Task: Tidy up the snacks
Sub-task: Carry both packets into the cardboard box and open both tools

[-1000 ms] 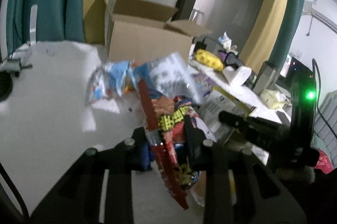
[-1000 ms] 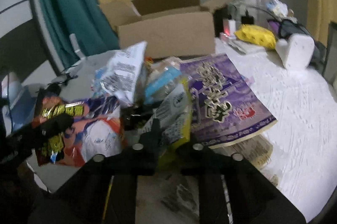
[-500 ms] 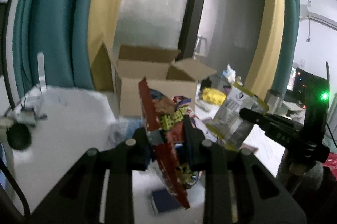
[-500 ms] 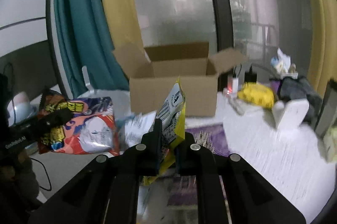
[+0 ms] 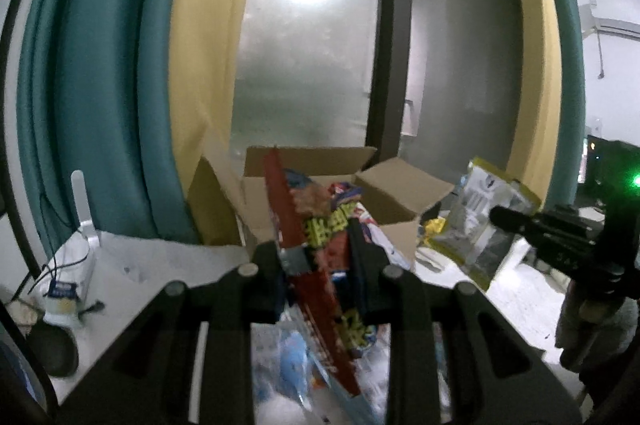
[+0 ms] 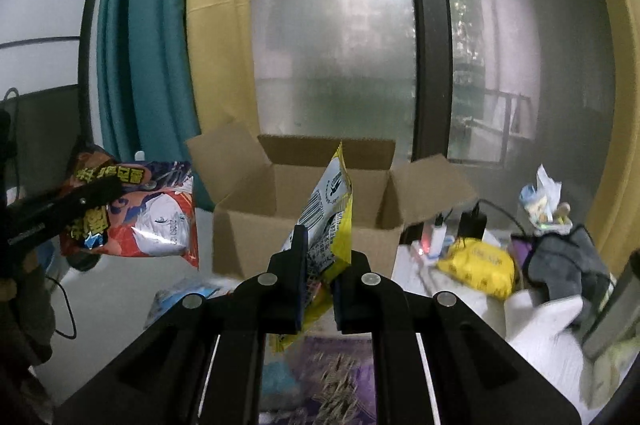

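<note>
My left gripper [image 5: 318, 245] is shut on a red snack bag [image 5: 308, 225] with yellow lettering, held edge-on in the air in front of the open cardboard box [image 5: 400, 185]. That same red snack bag [image 6: 132, 209] shows flat at the left of the right wrist view. My right gripper [image 6: 320, 265] is shut on a yellow and white snack pouch [image 6: 330, 213], raised before the open cardboard box [image 6: 248, 225]. The pouch [image 5: 484, 213] also hangs at the right of the left wrist view. Both bags hang above the table.
Several more snack packs lie on the white table below, among them a purple bag [image 6: 332, 377] and a blue one [image 5: 292, 361]. A yellow pack [image 6: 480, 265], chargers and a grey cloth [image 6: 568, 265] sit at the right. Curtains and a glass door stand behind the box.
Both grippers have risen from the snack pile with their bags and now point more level at the box. The pile has dropped to the bottom of both views.
</note>
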### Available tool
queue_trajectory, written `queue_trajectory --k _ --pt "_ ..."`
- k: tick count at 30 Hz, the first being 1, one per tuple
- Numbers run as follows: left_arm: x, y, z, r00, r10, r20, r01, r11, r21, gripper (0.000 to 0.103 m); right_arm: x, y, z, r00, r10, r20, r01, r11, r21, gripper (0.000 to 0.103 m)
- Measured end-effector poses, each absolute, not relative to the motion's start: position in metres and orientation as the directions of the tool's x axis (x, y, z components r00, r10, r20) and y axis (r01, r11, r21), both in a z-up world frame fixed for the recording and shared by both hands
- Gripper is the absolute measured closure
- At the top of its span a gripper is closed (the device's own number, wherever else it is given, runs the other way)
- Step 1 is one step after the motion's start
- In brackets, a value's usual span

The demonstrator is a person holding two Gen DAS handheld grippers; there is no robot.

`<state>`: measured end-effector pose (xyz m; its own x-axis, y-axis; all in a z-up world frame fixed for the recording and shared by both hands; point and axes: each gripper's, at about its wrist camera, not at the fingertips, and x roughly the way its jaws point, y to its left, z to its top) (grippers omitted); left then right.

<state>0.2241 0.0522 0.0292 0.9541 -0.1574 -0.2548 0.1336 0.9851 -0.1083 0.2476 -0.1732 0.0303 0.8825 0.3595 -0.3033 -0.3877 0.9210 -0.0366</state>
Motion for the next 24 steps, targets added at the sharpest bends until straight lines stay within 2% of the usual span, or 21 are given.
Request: queue_trajectory --k 11,14,21,24 --pt "0.304 0.052 0.035 0.968 -0.126 -0.217 0.123 0.992 -0.03 0.077 0.331 -0.166 0.046 0.887 0.368 -0.279 -0.396 0.917 -0.05 0.091" --pt "0.331 0.054 0.03 0.963 -0.132 -0.233 0.123 0.991 -0.054 0.077 0.353 -0.162 0.046 0.886 0.369 -0.281 -0.399 0.916 -0.054 0.091" --pt "0.376 0.046 0.017 0.965 -0.057 -0.254 0.061 0.998 0.006 0.076 0.409 -0.158 0.042 0.867 0.382 -0.318 -0.41 0.912 -0.021 0.091" --pt "0.396 0.049 0.008 0.952 -0.055 -0.302 0.053 0.999 -0.015 0.075 0.431 -0.154 0.039 0.862 0.373 -0.343 -0.404 0.915 -0.02 0.091"
